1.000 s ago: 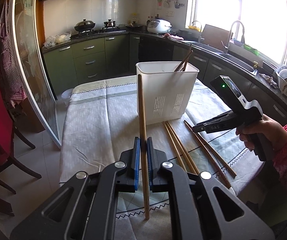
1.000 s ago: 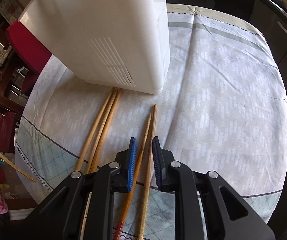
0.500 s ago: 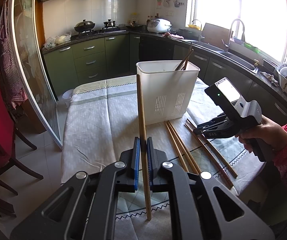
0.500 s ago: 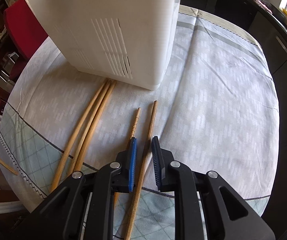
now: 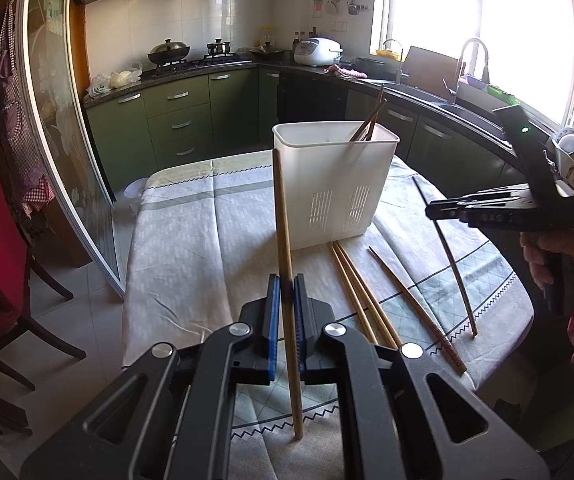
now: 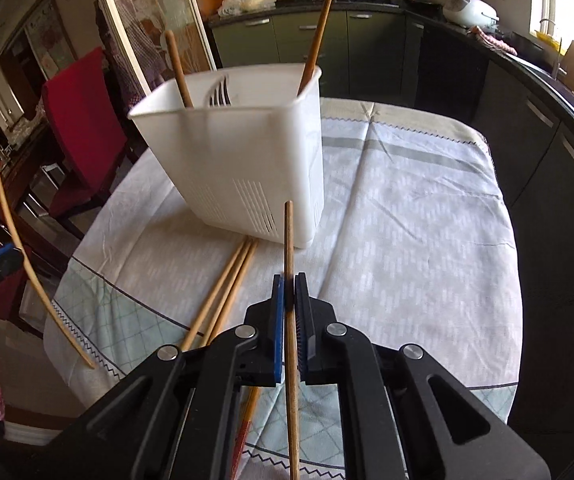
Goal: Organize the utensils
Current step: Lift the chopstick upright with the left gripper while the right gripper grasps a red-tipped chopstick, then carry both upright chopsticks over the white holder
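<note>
A white slotted utensil holder (image 5: 337, 184) (image 6: 243, 160) stands mid-table with chopsticks leaning inside. My left gripper (image 5: 286, 292) is shut on a light wooden chopstick (image 5: 283, 216), held upright in front of the holder. My right gripper (image 6: 289, 296) is shut on a darker chopstick (image 6: 289, 240), lifted off the cloth; in the left wrist view that gripper (image 5: 433, 210) holds the dark chopstick (image 5: 445, 248) to the right of the holder. Several loose chopsticks (image 5: 357, 284) (image 6: 223, 292) lie on the tablecloth in front of the holder.
The table has a white and pale-green patterned cloth (image 5: 191, 240) (image 6: 415, 220). A red chair (image 6: 83, 128) stands past the far side. Green kitchen cabinets (image 5: 179, 120), a counter and a sink (image 5: 459, 108) ring the room.
My right gripper closed on one of the two chopsticks beneath it and raised it off the table, tilting up to face the holder. My left gripper has kept its chopstick, nearly still.
</note>
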